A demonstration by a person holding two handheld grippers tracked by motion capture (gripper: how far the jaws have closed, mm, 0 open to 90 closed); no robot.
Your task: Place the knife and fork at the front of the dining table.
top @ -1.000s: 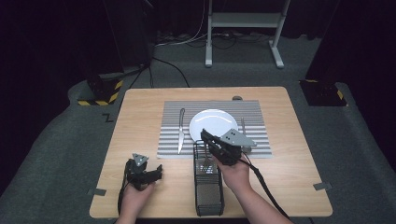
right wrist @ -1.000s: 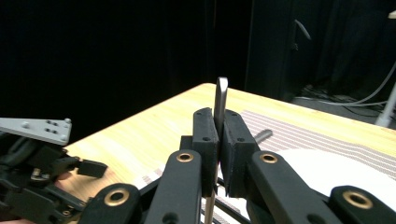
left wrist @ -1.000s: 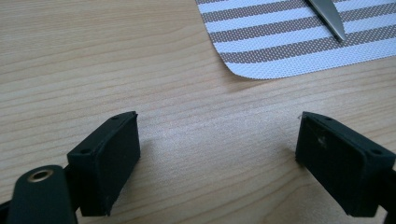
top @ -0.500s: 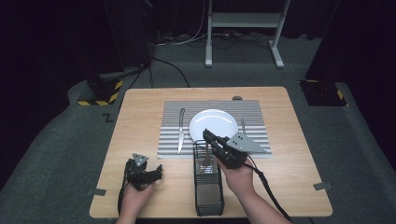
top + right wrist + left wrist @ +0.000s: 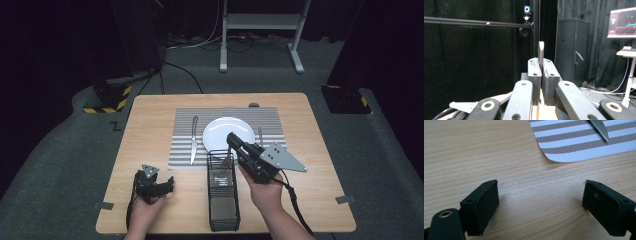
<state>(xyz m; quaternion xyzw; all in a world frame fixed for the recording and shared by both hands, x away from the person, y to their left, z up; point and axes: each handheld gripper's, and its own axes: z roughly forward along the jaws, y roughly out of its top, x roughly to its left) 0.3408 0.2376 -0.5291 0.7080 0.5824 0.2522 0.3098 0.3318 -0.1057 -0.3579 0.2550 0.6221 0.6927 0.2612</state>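
My right gripper (image 5: 233,138) hovers above the far end of a black wire basket (image 5: 223,210) and is shut on the handle of a metal fork (image 5: 226,162), whose tines hang down over the basket's mouth. In the right gripper view the jaws (image 5: 541,62) point level at the dark room, and the fork's handle end (image 5: 540,51) sticks up between them. My left gripper (image 5: 167,183) rests low on the wooden table (image 5: 150,125) at the near left. It (image 5: 540,207) stands open with nothing between its pads.
A striped placemat (image 5: 180,145) holds a white plate (image 5: 227,132), with a knife (image 5: 193,142) on its left and a second fork (image 5: 260,135) on its right. The mat's corner (image 5: 574,150) and the knife tip (image 5: 599,130) lie ahead of the left gripper.
The right gripper has risen and swung a little right with the fork, lifting it up out of the basket. The left gripper has stayed put.
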